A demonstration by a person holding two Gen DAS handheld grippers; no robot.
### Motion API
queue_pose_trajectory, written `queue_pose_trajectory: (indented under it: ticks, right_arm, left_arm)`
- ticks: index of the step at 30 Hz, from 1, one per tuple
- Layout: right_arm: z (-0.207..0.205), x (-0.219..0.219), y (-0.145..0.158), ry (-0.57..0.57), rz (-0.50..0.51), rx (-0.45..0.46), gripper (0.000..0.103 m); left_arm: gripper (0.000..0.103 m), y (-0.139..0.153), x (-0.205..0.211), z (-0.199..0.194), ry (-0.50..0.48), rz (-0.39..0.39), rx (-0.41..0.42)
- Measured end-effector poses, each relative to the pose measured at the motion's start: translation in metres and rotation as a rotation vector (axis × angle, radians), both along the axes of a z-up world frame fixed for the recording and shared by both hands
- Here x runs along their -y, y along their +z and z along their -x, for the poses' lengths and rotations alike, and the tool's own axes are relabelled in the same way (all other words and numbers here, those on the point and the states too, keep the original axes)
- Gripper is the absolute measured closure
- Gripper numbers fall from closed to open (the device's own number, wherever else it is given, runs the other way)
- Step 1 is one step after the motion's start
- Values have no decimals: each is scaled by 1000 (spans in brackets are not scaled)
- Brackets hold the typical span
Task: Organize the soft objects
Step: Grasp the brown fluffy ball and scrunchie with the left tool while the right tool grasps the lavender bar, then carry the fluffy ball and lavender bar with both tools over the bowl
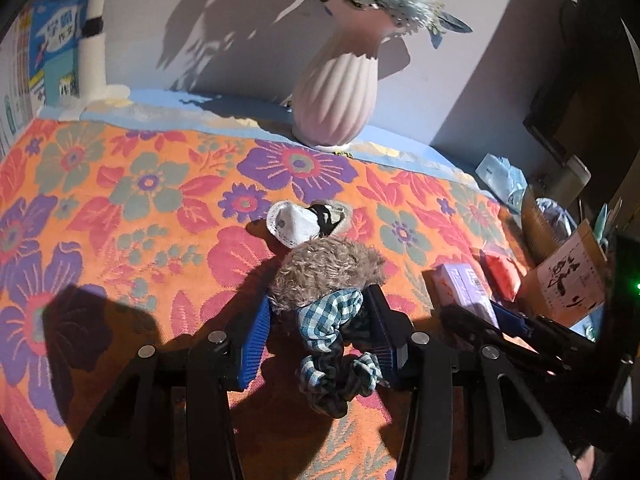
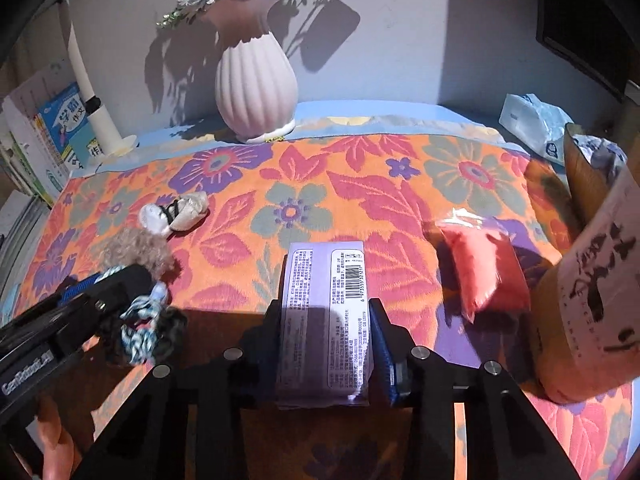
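The left tool (image 1: 316,312) has its blue pads closed against a fuzzy brown plush toy with a teal checked scarf (image 1: 326,276), low over the floral orange surface (image 1: 120,200), probably for moving. The right tool (image 2: 326,320) clamps a flat lilac plastic packet (image 2: 326,312) lengthwise. A coral soft pouch (image 2: 486,276) lies beside it. The toy's face is hidden, and whether either item is lifted is unclear.

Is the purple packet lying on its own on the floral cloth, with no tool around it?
No, the right tool grips the purple packet between its fingers.
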State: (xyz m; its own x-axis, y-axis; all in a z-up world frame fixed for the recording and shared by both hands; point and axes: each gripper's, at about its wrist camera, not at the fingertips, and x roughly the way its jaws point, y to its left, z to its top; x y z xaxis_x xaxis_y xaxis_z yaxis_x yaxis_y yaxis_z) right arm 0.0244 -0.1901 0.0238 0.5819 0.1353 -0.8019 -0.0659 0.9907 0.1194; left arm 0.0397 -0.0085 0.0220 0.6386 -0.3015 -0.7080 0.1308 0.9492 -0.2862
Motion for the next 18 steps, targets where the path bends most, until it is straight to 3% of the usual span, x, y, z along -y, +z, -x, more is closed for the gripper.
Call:
queue_pose_trajectory:
  ticks: [7, 12, 18]
  right_arm:
    - [25, 8, 2, 19, -20, 8, 64]
    - [46, 22, 2, 30, -93, -16, 64]
    - [82, 38, 3, 34, -112, -25, 64]
  left_arm:
    - [59, 2, 7, 3, -5, -52, 17]
    - [59, 5, 17, 8, -39, -86, 19]
    - [59, 10, 40, 38, -89, -58, 26]
